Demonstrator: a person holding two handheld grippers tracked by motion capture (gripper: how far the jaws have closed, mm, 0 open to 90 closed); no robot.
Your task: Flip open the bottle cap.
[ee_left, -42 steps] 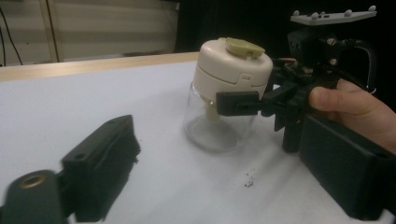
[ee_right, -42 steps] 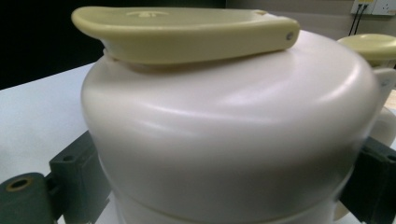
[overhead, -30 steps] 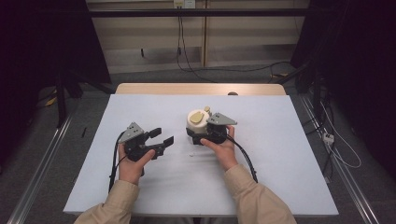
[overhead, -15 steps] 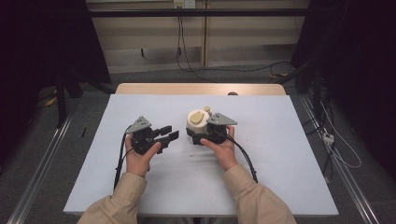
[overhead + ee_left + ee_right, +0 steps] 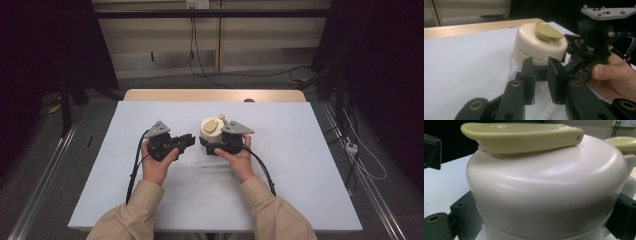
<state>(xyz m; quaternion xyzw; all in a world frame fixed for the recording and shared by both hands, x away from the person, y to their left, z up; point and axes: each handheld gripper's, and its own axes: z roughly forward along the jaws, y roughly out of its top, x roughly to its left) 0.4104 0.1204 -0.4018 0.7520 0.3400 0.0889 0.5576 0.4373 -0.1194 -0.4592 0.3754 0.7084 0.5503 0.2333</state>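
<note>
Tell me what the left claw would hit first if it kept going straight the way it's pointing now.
Most likely the cream jar. The left claw points straight at its clear lower body, just under the lid, with the right claw gripping the jar's far side. The remaining gap looks small, though depth is hard to judge.

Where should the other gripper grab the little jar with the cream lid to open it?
Probably the olive flip tab on top of the cream lid. It juts past the dome, so its edge can be pinched. The left gripper could come from its own side, since the right gripper already straddles the jar's body.
</note>
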